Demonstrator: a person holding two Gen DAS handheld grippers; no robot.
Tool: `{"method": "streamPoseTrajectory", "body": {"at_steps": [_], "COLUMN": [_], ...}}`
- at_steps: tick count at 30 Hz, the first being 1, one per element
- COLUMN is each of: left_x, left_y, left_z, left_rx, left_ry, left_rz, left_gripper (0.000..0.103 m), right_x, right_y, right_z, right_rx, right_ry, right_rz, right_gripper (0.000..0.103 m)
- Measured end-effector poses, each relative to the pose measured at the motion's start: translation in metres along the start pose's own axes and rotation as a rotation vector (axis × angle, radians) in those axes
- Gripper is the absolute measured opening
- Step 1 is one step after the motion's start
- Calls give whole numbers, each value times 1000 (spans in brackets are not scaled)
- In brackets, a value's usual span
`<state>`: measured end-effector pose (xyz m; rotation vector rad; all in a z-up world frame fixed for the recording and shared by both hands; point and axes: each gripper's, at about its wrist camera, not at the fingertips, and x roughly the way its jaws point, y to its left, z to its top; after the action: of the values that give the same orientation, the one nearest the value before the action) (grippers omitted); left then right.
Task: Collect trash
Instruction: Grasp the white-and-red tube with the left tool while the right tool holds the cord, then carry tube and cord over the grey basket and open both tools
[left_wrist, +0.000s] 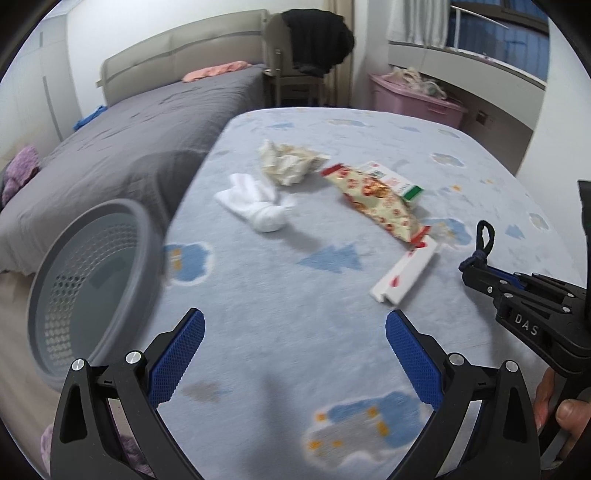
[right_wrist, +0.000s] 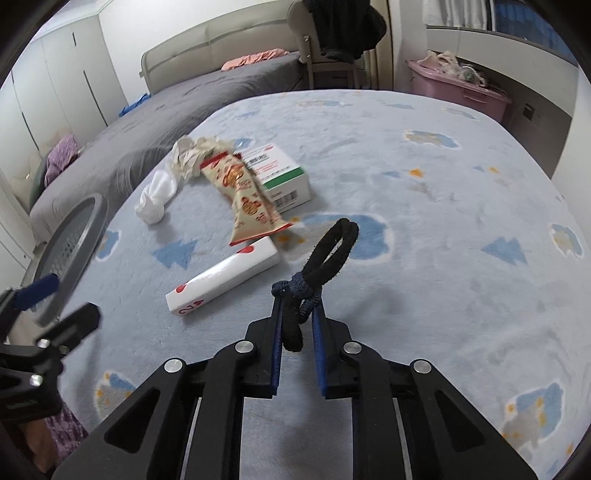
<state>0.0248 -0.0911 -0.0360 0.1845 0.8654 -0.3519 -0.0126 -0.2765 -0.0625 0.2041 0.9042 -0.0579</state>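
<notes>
My right gripper (right_wrist: 298, 295) is shut on black hair ties (right_wrist: 328, 254) and holds them above the light blue blanket (right_wrist: 424, 229); it shows at the right of the left wrist view (left_wrist: 471, 264) with the hair ties (left_wrist: 484, 236). My left gripper (left_wrist: 295, 328) is open and empty above the blanket (left_wrist: 280, 302). On the blanket lie a snack wrapper (right_wrist: 245, 195), a white and green box (right_wrist: 286, 173), a white playing-card box (right_wrist: 225, 280), crumpled paper (right_wrist: 195, 151) and a white cloth wad (right_wrist: 155, 195). A grey basket (left_wrist: 88, 280) stands at the left.
A grey bed (left_wrist: 140, 133) lies behind the basket. A chair with dark clothes (left_wrist: 314, 40) and a pink bin (left_wrist: 417, 98) stand at the back. The blanket's left edge drops off beside the basket (right_wrist: 70, 251).
</notes>
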Motion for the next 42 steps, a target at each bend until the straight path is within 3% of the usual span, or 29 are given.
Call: {"method": "streamPoseTrajectory", "body": {"at_steps": [10,21,27,34,42], "left_x": [35,66,75,67,52], "left_y": [-43,-71,-79,-86,-79], "left_z": [15,29,28,24,13], "left_rx": [88,151,165,179,146], "left_ry": [36,49,72,77,81], "left_rz": [-61,-72,-96,-173,-188], "left_gripper": [97,95,69,23,17], "right_x": [-20,-22,-26,-28,-28], "right_y": [-32,-49,-51,-51,-47], "right_z": [-7,-9,-9,-9,-11], "right_rx": [68,115,120,122,112], "right_ry": [-38,-47,-62,-64,-57], "right_rz": [-16,25,49,51,48], "right_gripper": [15,15,15,15,15]}}
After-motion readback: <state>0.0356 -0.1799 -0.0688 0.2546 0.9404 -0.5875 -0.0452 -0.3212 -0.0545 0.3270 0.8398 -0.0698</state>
